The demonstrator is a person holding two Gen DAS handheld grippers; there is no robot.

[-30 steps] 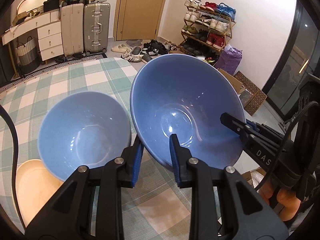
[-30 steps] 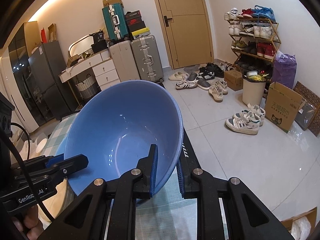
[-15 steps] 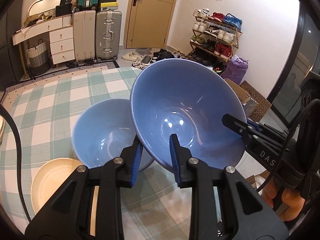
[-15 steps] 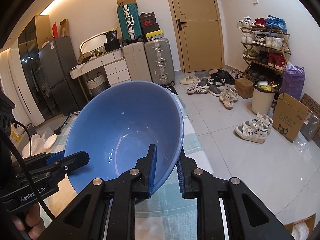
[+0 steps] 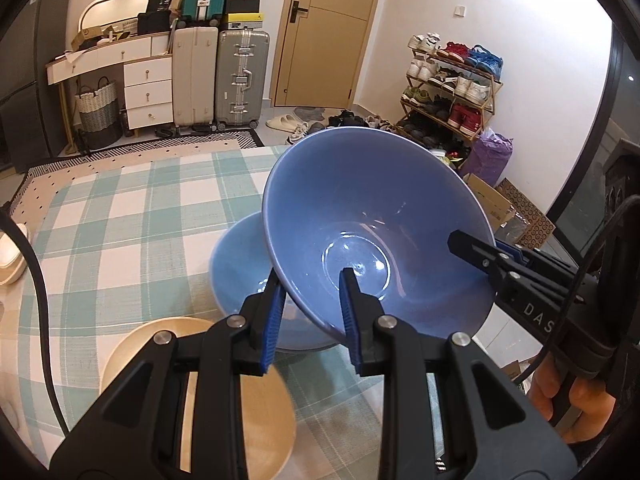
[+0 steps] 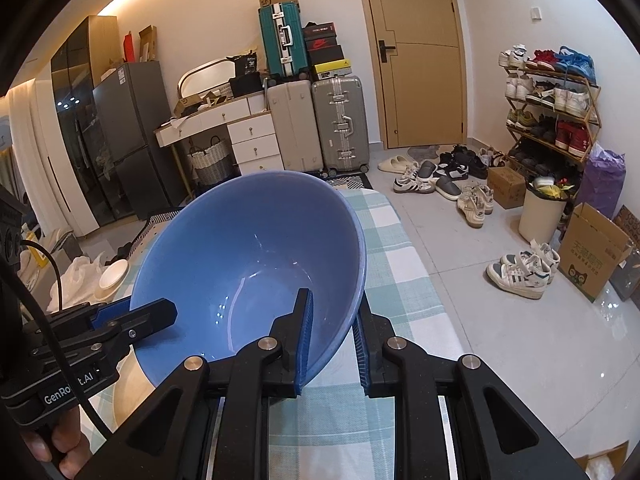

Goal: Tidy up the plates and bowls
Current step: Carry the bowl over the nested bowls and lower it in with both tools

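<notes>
Altogether two blue bowls show, plus one cream plate (image 5: 224,392) and two grippers. The held bowl (image 5: 376,236) is tilted and off the worktop (image 5: 108,216), pinched at two spots on its rim: the left gripper (image 5: 312,312) is clamped on the rim at 6 o'clock in its own view, one finger inside and one outside the wall, and the right gripper (image 5: 494,258) grips the rim at 3 o'clock there. From the right wrist the same bowl (image 6: 248,264) fills the middle, the right gripper (image 6: 332,340) closed on its edge at 5 o'clock and the left gripper (image 6: 132,316) biting it at 8 o'clock.

A second bowl (image 5: 240,264) sits on the checked cloth at 9 o'clock of the held one, mostly hidden behind it and the left fingers; whether they touch cannot be told. The plate lies at 7 o'clock, partly covered by the gripper body.

Only the left view shows the second bowl clearly. Only the right view shows a small white dish (image 6: 113,273) at 9 o'clock, and a pale curve under the bowl too hidden to name.
</notes>
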